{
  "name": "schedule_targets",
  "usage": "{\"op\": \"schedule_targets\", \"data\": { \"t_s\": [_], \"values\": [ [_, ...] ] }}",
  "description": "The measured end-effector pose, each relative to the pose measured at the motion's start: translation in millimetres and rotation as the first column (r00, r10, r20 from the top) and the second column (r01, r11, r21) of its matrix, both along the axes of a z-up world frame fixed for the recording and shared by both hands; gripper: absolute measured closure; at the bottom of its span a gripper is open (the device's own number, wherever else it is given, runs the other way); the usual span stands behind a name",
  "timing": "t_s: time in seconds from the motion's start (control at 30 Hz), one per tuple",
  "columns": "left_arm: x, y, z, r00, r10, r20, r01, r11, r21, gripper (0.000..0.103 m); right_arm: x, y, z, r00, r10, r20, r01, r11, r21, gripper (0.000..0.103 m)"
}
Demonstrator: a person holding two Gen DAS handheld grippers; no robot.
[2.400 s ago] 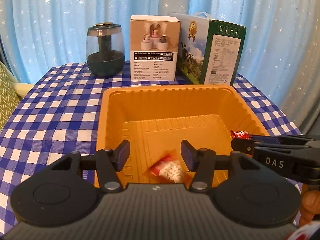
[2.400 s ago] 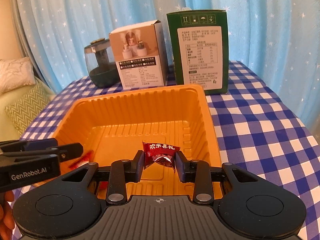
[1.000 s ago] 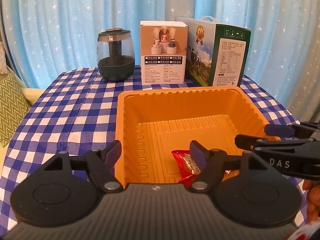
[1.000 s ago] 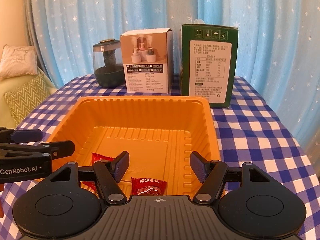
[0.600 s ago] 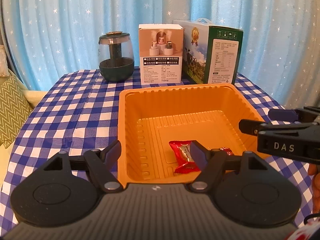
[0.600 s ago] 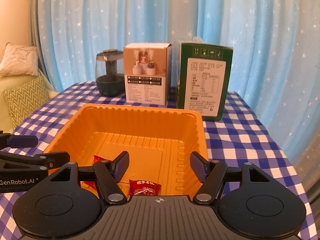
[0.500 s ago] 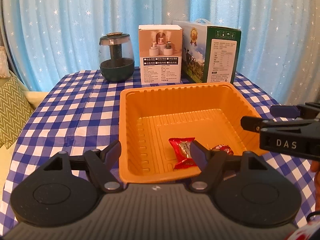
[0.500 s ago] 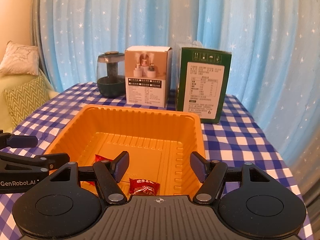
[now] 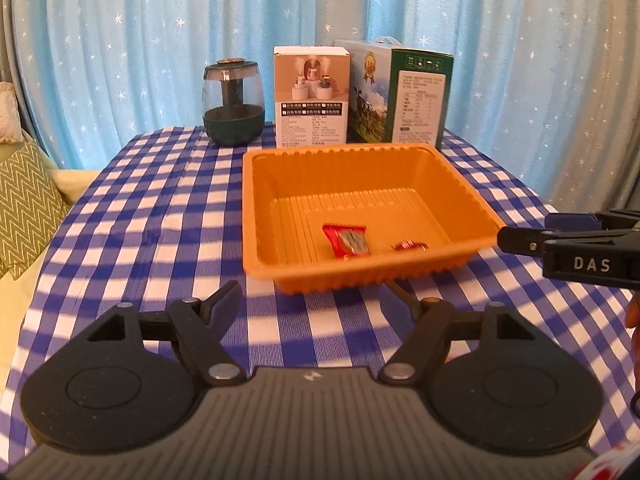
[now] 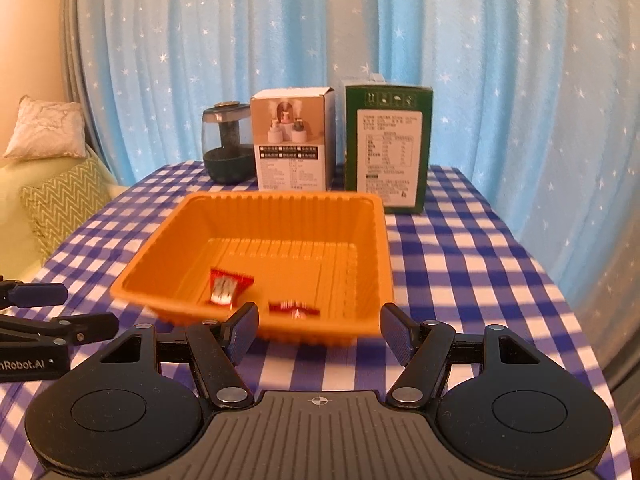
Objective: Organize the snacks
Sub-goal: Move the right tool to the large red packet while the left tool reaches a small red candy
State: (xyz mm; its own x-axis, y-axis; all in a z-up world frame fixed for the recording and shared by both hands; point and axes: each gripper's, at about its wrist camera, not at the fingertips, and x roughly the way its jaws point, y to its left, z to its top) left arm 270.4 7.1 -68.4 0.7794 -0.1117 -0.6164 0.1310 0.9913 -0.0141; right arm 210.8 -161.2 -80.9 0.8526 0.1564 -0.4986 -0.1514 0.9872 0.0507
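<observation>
Orange tray (image 9: pixel 460 184): centred on the checked bench (image 9: pixel 152 208), holding two red snack packets (image 9: pixel 347 240) (image 9: pixel 409 245) lying flat near its front wall, apparently their collection point. Left gripper (image 9: pixel 310 300) and right gripper (image 10: pixel 318 324): fingers released, nothing between them, hovering short of the tray. Boxes and jar stand behind.

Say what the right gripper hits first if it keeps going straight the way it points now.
Most likely the near wall of the orange tray: it sits dead ahead between the open fingers of the right gripper. Depth is unclear; angled downward, it might meet the checkered tablecloth just short of it.
</observation>
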Motion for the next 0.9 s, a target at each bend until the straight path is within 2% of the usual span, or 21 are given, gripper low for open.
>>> {"op": "schedule_targets", "data": {
  "t_s": [0.2, 0.3, 0.57, 0.7, 0.77, 0.83, 0.9],
  "values": [
    [-37.6, 5.0, -6.3, 1.000, -0.010, -0.020, 0.010, 1.000, -0.008, 0.030, -44.9, -13.8, -15.0, 0.999, 0.002, -0.036, -0.001, 0.999, 0.036, 0.036],
    [-55.6, 8.4, -13.1, 0.999, -0.016, -0.042, 0.015, 1.000, -0.018, 0.030, -68.3, -16.1, -25.0, 0.998, 0.036, -0.049, -0.034, 0.999, 0.042, 0.036],
    [-94.3, 11.5, -32.1, 0.995, -0.039, -0.089, 0.035, 0.998, -0.043, 0.030, -118.4, -7.3, -58.6, 0.982, 0.156, -0.106, -0.160, 0.987, -0.022, 0.036],
    [-103.4, 9.6, -40.8, 0.992, -0.054, -0.115, 0.048, 0.997, -0.054, 0.030, -125.8, -1.9, -70.7, 0.970, 0.213, -0.113, -0.222, 0.972, -0.071, 0.036],
    [-104.8, 6.5, -43.0, 0.990, -0.072, -0.119, 0.066, 0.996, -0.053, 0.030, -123.9, -0.7, -73.5, 0.966, 0.229, -0.117, -0.238, 0.969, -0.064, 0.037],
    [-104.5, 4.0, -43.4, 0.990, -0.084, -0.113, 0.079, 0.996, -0.048, 0.030, -118.6, 1.2, -74.9, 0.959, 0.255, -0.124, -0.262, 0.964, -0.048, 0.044],
    [-104.0, 2.8, -44.5, 0.990, -0.090, -0.111, 0.085, 0.995, -0.047, 0.030, -113.1, 5.9, -77.0, 0.953, 0.271, -0.134, -0.282, 0.956, -0.074, 0.050]
  ]
}}
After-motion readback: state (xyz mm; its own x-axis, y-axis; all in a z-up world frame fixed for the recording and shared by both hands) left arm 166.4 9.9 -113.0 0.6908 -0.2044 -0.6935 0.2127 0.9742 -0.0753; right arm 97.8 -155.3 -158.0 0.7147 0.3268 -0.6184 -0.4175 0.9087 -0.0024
